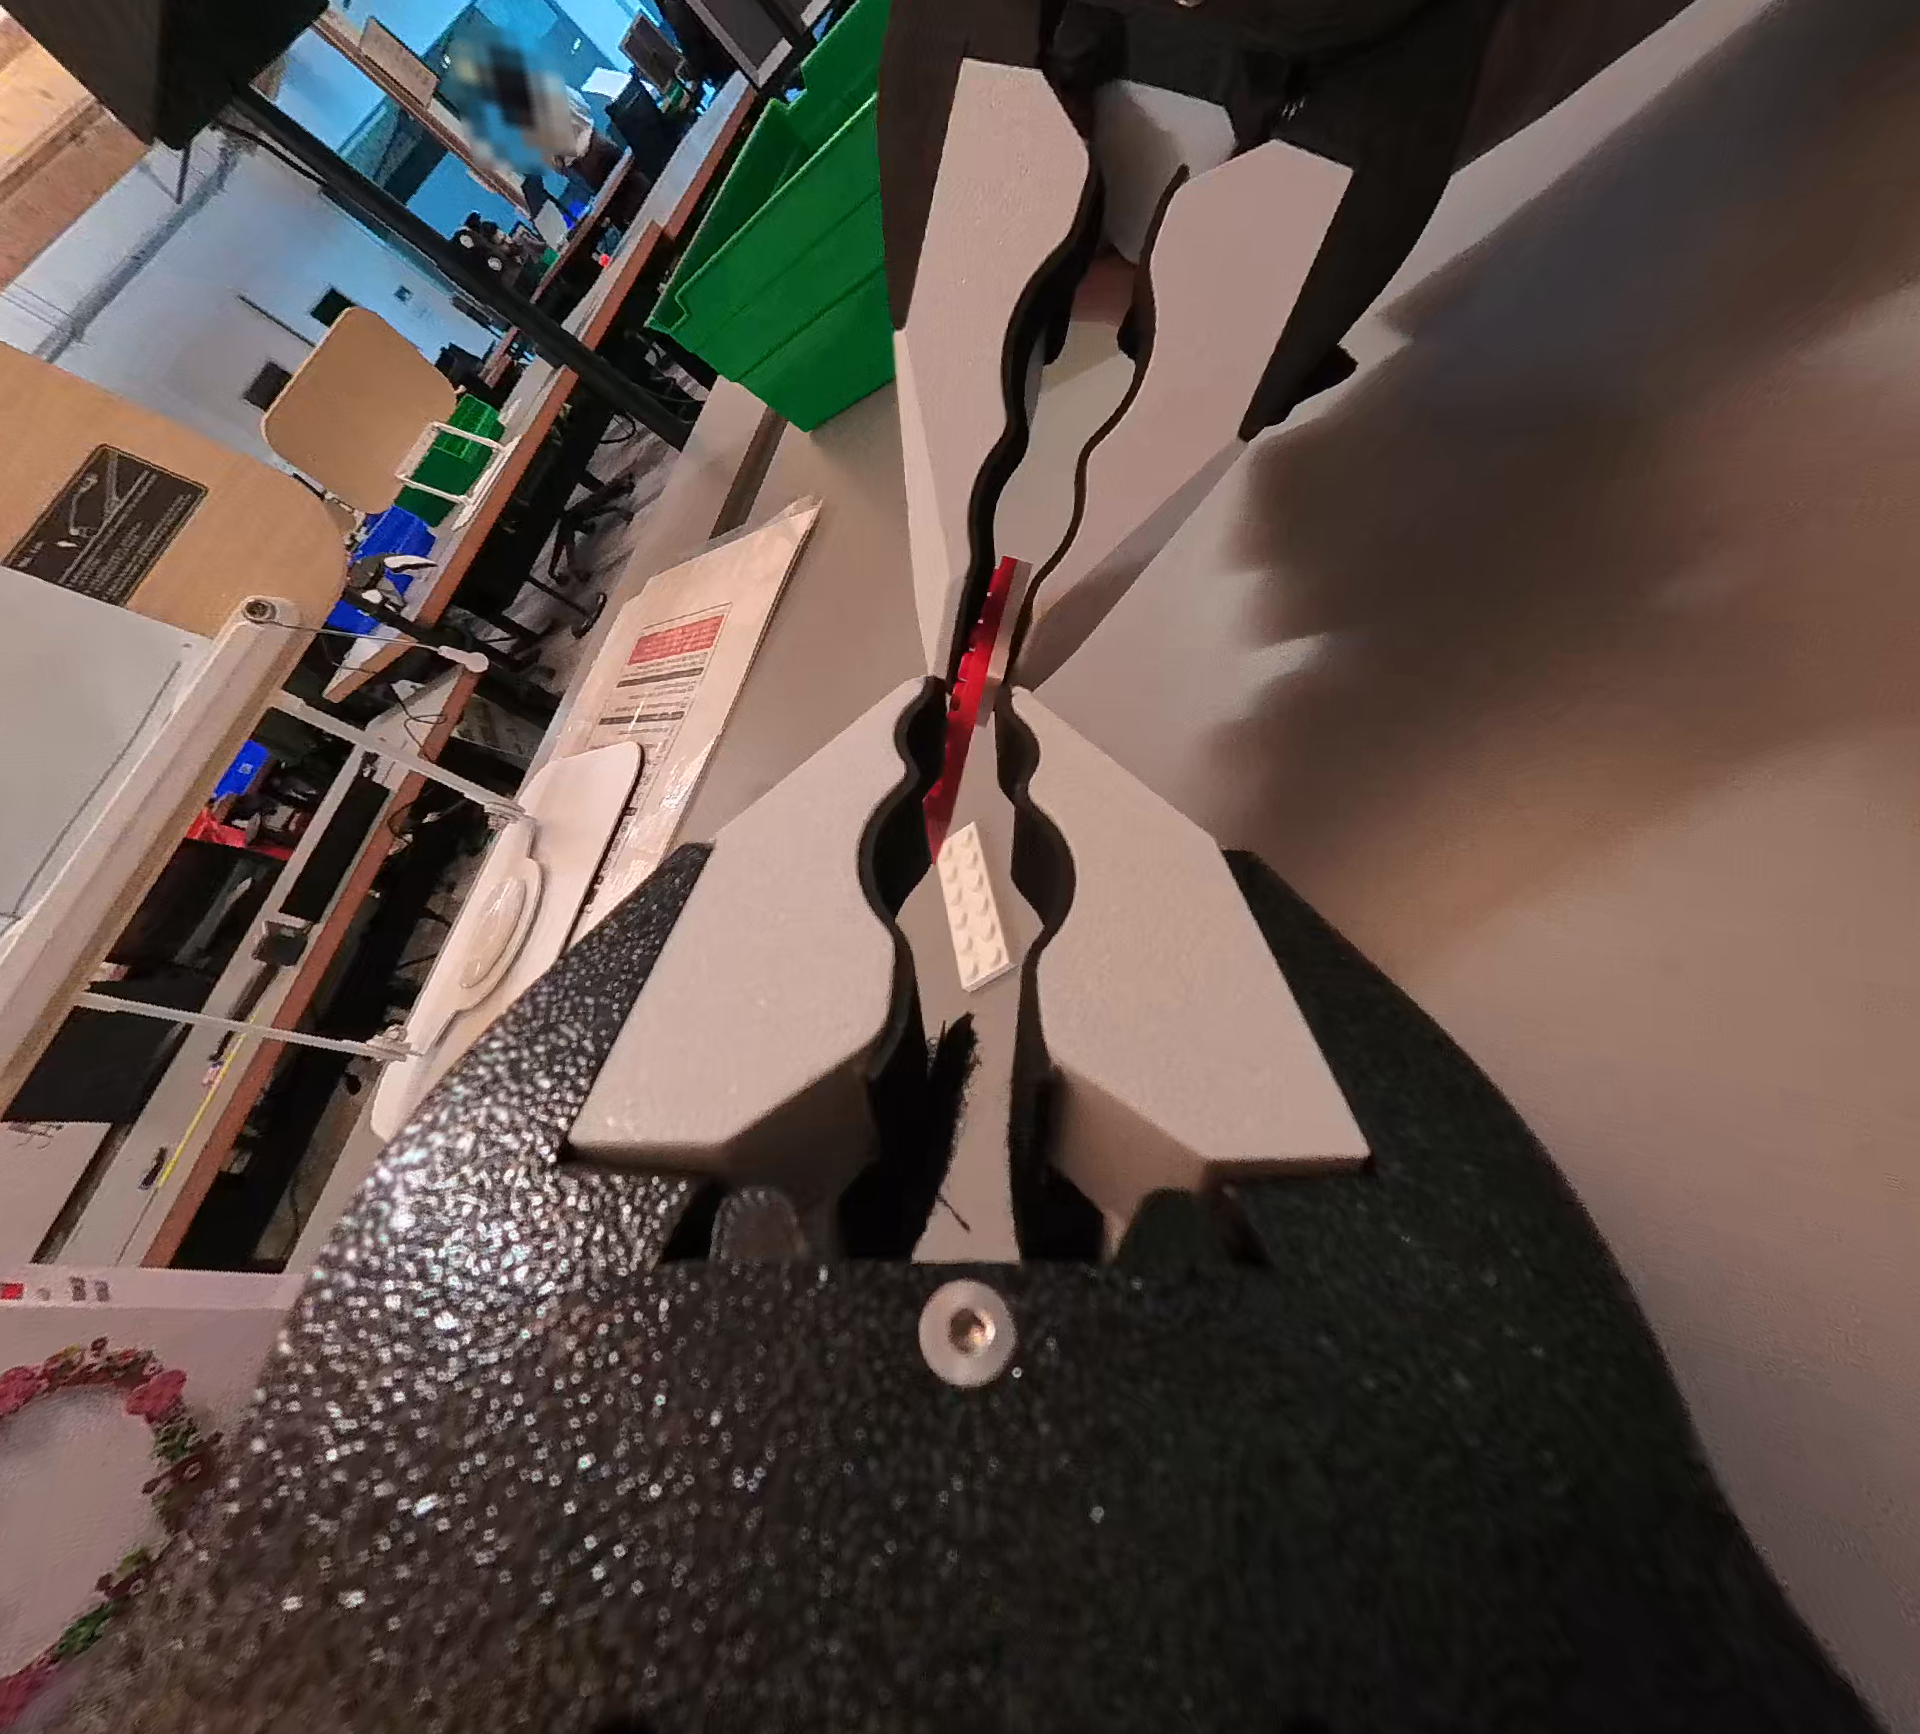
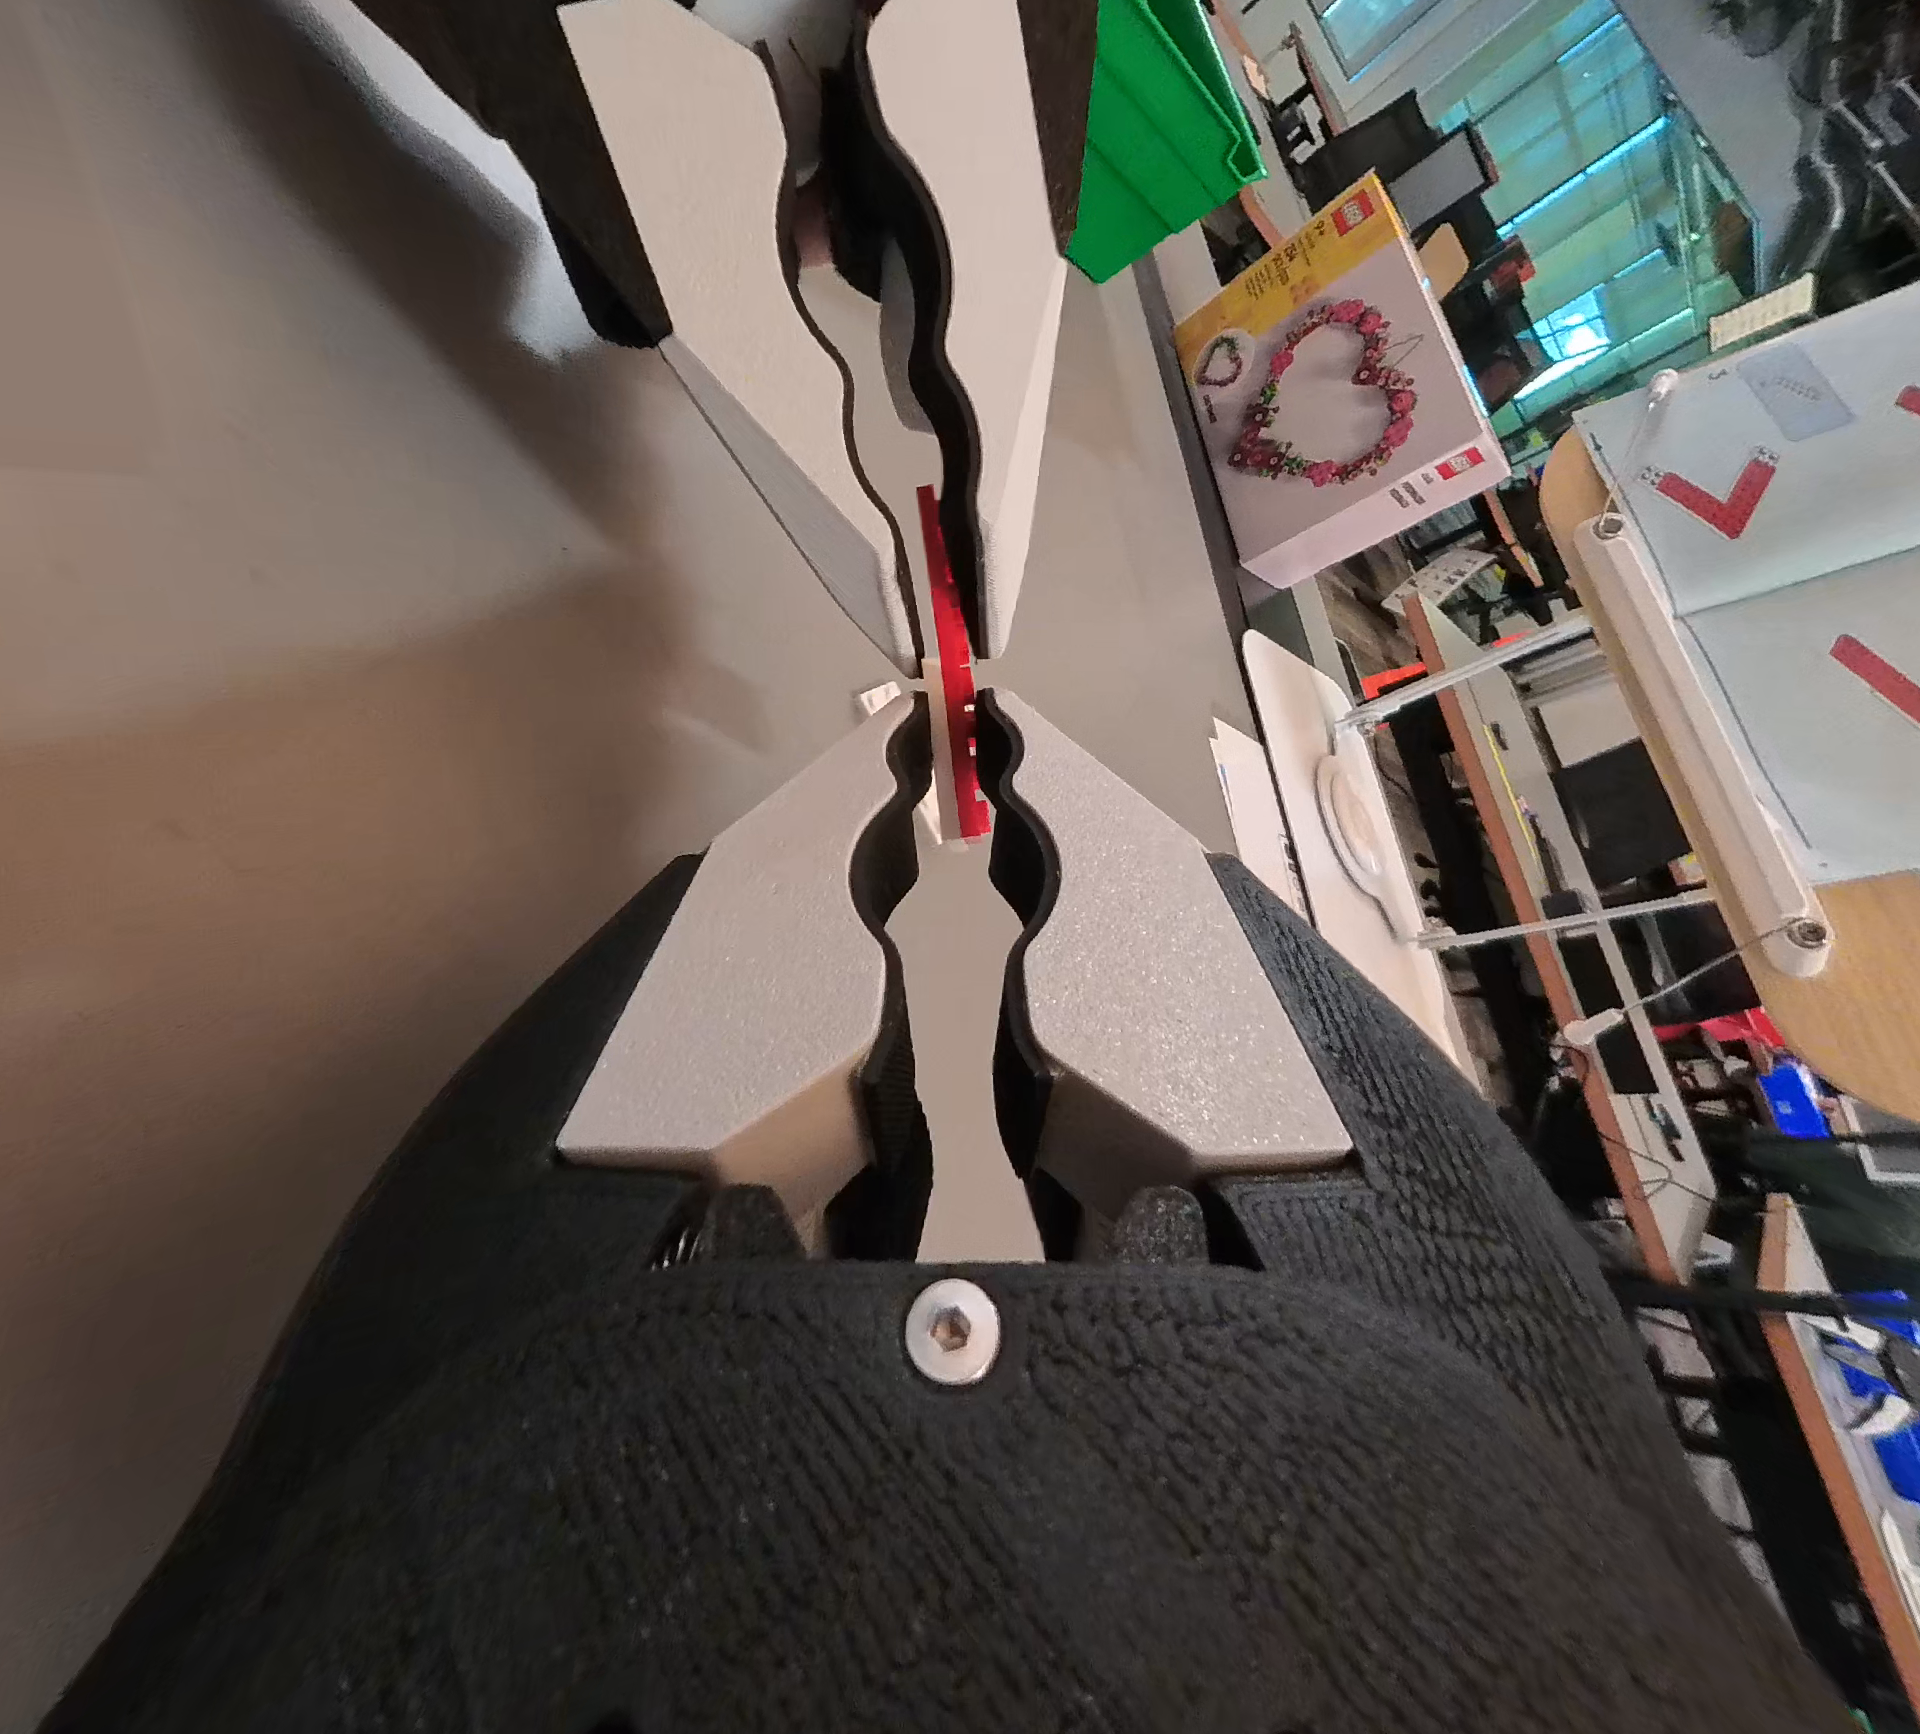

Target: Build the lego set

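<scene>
A long red lego plate [image 1: 971, 687] with a thin white plate along one side stands on edge above the grey table [image 1: 1558, 853], between my two grippers, which meet tip to tip. My left gripper [image 1: 966, 692] is shut on its near end. My right gripper [image 1: 992, 635] comes from the top of the left wrist view and is shut on the far end. In the right wrist view my right gripper [image 2: 951, 695] clamps the red plate [image 2: 951, 635], and the left gripper [image 2: 948, 645] holds it from above. A loose white plate [image 1: 975, 905] lies on the table under my left fingers.
Green bins [image 1: 800, 261] stand at the table's far edge. The set's box with a flower heart [image 2: 1340, 396] stands beside the table. An open instruction booklet on a stand [image 2: 1787, 562] is at the right. A white tray [image 1: 540, 874] and a plastic sleeve [image 1: 686, 645] lie at the table's edge. Only a small space, under 4 cm, lies between the two pairs of fingers.
</scene>
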A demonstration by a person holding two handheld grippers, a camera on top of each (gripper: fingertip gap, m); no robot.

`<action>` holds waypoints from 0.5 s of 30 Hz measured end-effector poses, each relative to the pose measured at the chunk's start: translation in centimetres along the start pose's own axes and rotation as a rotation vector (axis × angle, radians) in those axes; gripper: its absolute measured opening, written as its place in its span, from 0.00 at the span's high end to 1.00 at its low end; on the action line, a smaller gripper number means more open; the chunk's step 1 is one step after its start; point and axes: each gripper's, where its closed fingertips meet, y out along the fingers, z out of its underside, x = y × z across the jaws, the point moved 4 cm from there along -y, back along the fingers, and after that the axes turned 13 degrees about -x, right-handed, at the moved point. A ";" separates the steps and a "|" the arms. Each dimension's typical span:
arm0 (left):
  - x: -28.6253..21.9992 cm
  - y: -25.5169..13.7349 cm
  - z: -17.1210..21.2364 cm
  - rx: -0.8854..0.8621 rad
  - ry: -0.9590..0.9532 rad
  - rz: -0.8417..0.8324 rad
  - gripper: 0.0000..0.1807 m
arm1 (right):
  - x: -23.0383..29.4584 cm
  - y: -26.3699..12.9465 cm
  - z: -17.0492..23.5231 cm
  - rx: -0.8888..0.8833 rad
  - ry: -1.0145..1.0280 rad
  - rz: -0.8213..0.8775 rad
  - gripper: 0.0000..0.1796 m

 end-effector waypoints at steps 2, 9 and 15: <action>0.0 -0.1 -0.2 -0.034 0.018 -0.018 0.95 | 0.1 -0.1 -0.1 -0.011 -0.025 -0.004 0.97; 0.6 -1.6 -1.0 -0.046 0.220 -0.089 0.82 | 0.8 0.2 -0.7 -0.007 -0.435 0.109 0.97; -0.2 -1.9 0.1 0.026 0.451 -0.124 0.97 | 0.7 0.2 -0.4 -0.015 -0.455 0.146 0.97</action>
